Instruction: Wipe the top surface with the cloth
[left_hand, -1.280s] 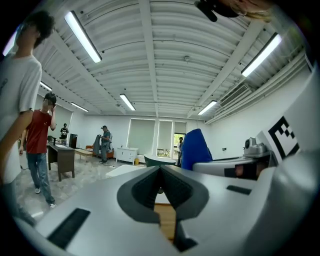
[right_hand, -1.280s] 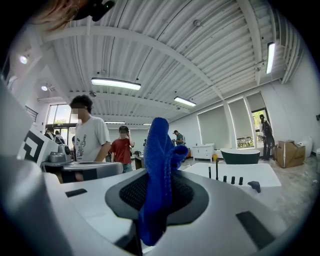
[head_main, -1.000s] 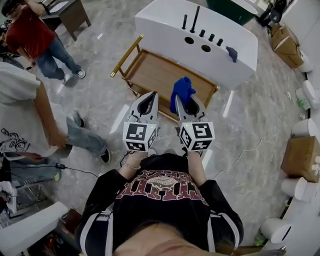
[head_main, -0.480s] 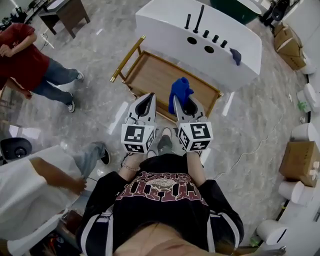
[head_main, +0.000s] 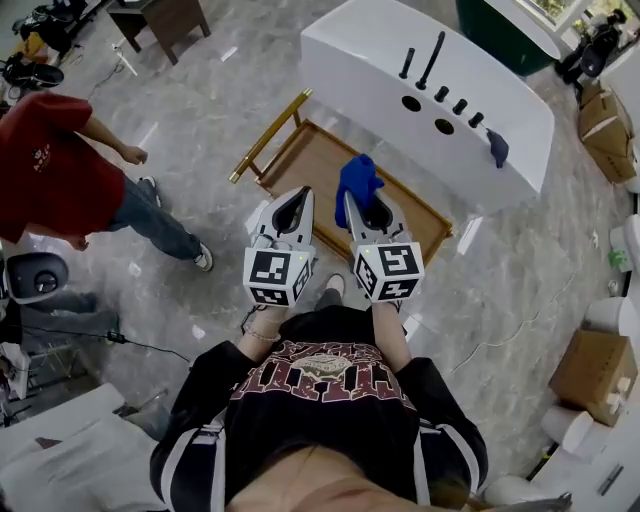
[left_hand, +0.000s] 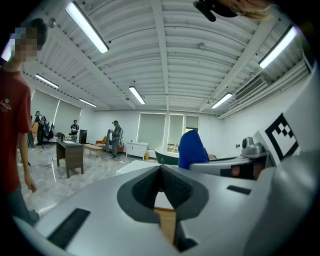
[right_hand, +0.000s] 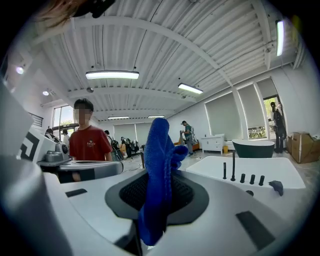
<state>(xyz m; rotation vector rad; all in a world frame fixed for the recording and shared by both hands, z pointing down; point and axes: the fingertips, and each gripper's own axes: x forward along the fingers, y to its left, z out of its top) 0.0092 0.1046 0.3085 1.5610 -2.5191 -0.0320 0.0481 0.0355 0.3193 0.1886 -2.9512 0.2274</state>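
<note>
My right gripper (head_main: 360, 200) is shut on a blue cloth (head_main: 357, 181), which stands up between its jaws (right_hand: 159, 165). My left gripper (head_main: 293, 200) is beside it, shut with nothing between its jaws (left_hand: 161, 172). Both are held level over the near edge of a low wooden cart (head_main: 300, 160) with a brass rail. Beyond the cart stands a long white counter (head_main: 370, 60) with black faucet posts and two holes. The blue cloth also shows in the left gripper view (left_hand: 192, 149).
A second small blue rag (head_main: 497, 147) hangs on the white counter's right end. A person in a red shirt (head_main: 55, 175) stands at the left. Cardboard boxes (head_main: 595, 360) and white fixtures line the right wall. A dark green tub (head_main: 505, 22) sits behind the counter.
The view has shifted so the cart and counter sit further right and higher. The person in red has walked closer at the left. Both grippers hold the same pose.
</note>
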